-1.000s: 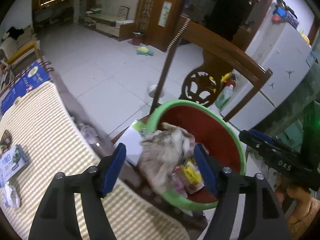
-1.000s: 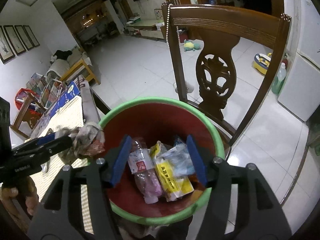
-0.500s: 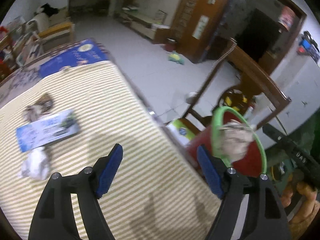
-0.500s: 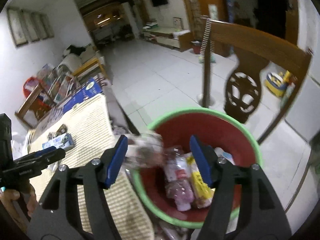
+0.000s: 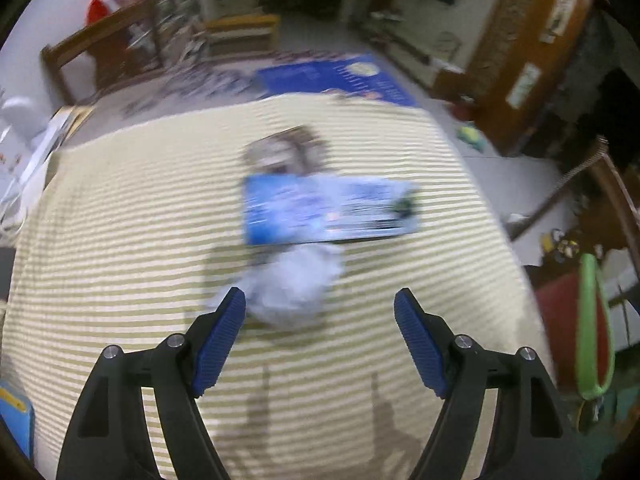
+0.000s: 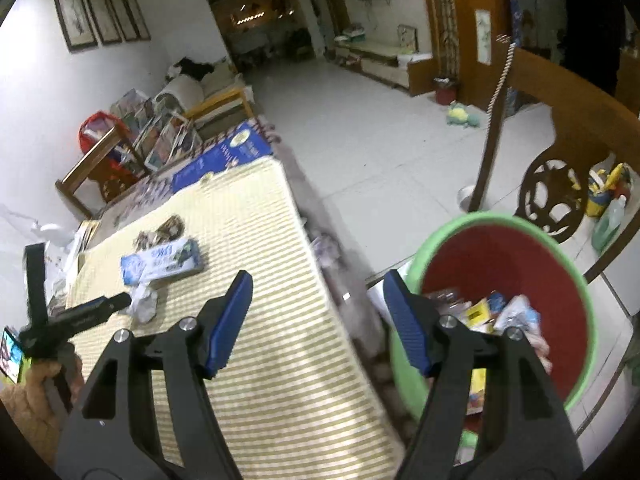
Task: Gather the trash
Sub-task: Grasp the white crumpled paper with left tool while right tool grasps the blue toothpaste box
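A: Any writing to read on the blue box?

B: It is blurring past; the print on it can't be read.

A: What is differing from a second ago?

B: The left tongs were holding a rag over the bucket; now they are hanging empty and spread over the striped desk, just before the crumpled white paper beside that box. The right tongs are opening, nothing between them, beside the green-rimmed red plastic bucket of wrappers.

Two handheld grippers, each w/ black plastic fingers, silver screws and ribbed blue pads. Left gripper carries small white lettering, unreadable. Fuzzy tan sleeve near left.
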